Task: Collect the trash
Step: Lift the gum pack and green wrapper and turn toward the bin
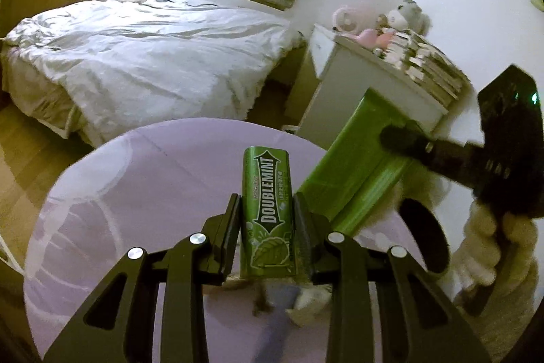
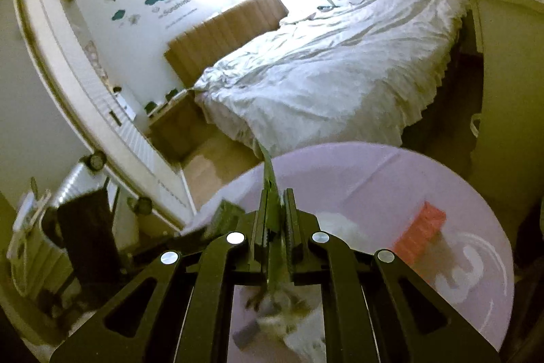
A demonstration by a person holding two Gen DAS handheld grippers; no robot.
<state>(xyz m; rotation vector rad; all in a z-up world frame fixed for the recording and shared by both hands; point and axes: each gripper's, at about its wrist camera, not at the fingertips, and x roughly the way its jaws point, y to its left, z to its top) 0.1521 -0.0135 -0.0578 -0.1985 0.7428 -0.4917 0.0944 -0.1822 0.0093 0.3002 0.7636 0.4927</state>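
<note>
1. Gripping the gum pack (image 1: pixel 266 213) upright in my left tongs (image 1: pixel 266 227), above the round surface (image 1: pixel 136 186).
2. My right tongs (image 2: pixel 276 220) pinch the green bag (image 1: pixel 353 165) by a thin edge; it could slip free.
3. Crumpled trash (image 2: pixel 282 312) remains below; swinging the bag may knock it off the surface.

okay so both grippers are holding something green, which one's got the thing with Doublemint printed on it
The left gripper. It clamps the green Doublemint gum pack, boxy and lettered. The right gripper pinches a thin, plain green plastic sheet.
</note>
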